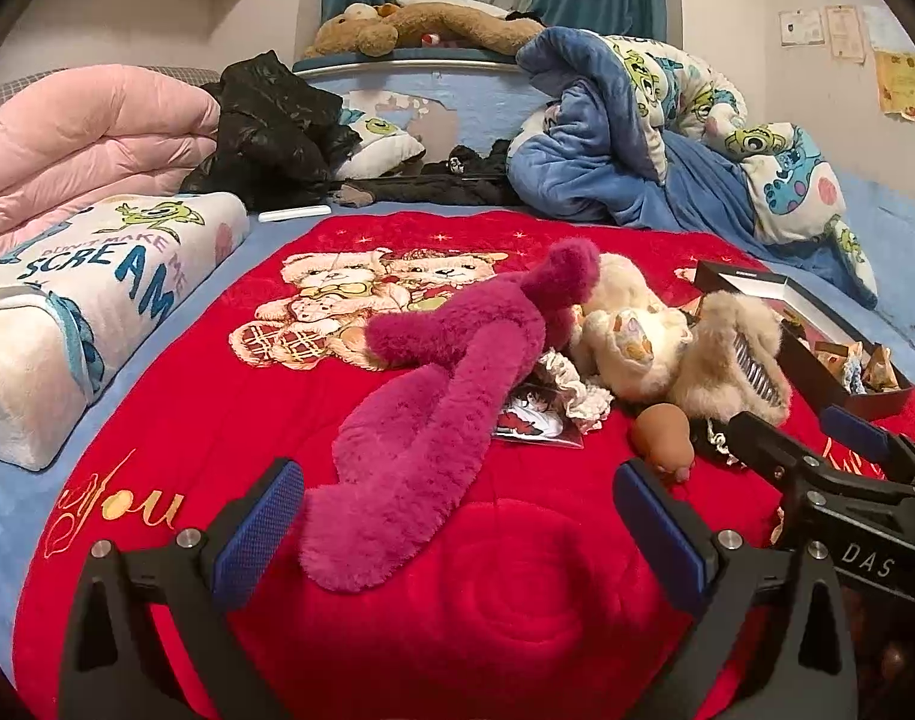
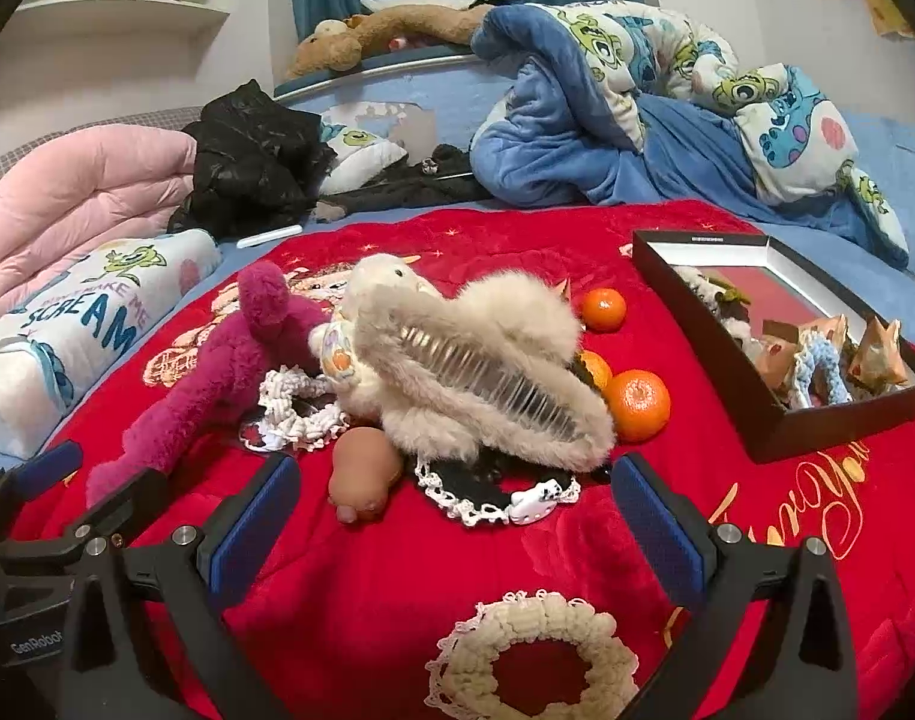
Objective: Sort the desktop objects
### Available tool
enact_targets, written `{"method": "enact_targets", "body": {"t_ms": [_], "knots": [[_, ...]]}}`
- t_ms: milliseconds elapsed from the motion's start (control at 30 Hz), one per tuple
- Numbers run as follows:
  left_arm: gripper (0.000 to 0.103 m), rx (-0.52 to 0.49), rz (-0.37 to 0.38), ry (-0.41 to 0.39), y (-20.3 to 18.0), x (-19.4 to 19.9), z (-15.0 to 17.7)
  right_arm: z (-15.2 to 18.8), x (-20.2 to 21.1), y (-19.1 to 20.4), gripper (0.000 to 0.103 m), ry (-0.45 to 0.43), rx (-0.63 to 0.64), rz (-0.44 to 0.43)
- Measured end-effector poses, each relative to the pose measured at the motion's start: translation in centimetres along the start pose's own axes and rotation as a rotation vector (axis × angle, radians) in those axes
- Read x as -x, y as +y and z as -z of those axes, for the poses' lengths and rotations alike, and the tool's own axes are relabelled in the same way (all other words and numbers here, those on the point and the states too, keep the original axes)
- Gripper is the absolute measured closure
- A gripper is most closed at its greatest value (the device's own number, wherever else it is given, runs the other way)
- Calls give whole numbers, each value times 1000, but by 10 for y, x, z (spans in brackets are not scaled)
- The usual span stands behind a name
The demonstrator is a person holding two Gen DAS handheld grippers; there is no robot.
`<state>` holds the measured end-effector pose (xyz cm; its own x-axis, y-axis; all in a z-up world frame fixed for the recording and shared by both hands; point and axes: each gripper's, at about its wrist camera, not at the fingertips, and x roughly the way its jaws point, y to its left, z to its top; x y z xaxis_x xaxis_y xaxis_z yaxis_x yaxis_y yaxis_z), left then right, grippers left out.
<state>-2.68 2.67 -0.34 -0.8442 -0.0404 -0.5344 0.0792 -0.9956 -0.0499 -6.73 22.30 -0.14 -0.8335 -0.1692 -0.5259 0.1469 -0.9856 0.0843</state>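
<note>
1. Printed on pillow [image 1: 67, 300] at far left: "DON'T MAKE ME SCREAM".
2. Stitched on red blanket [image 1: 517, 570]: "you".
3. Lying mid-blanket, magenta plush [image 1: 445, 396], long axis near-left to far-right.
4. Hovering apart, empty: left gripper [image 1: 457, 534], right gripper [image 2: 457, 522], fingers spread.
5. Marked "DAS" on right gripper's body.

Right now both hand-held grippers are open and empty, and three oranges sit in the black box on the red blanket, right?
Not quite. The three oranges lie on the red blanket beside the black box, not in it; the right wrist view shows this. Left hand-held gripper and right hand-held gripper are indeed open and empty.
</note>
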Motion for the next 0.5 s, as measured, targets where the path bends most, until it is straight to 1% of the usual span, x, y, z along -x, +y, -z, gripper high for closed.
{"method": "enact_targets", "body": {"t_ms": [500], "knots": [[0,3,2,3,2,-1,0,0,2,2,0,-2,5,13]]}}
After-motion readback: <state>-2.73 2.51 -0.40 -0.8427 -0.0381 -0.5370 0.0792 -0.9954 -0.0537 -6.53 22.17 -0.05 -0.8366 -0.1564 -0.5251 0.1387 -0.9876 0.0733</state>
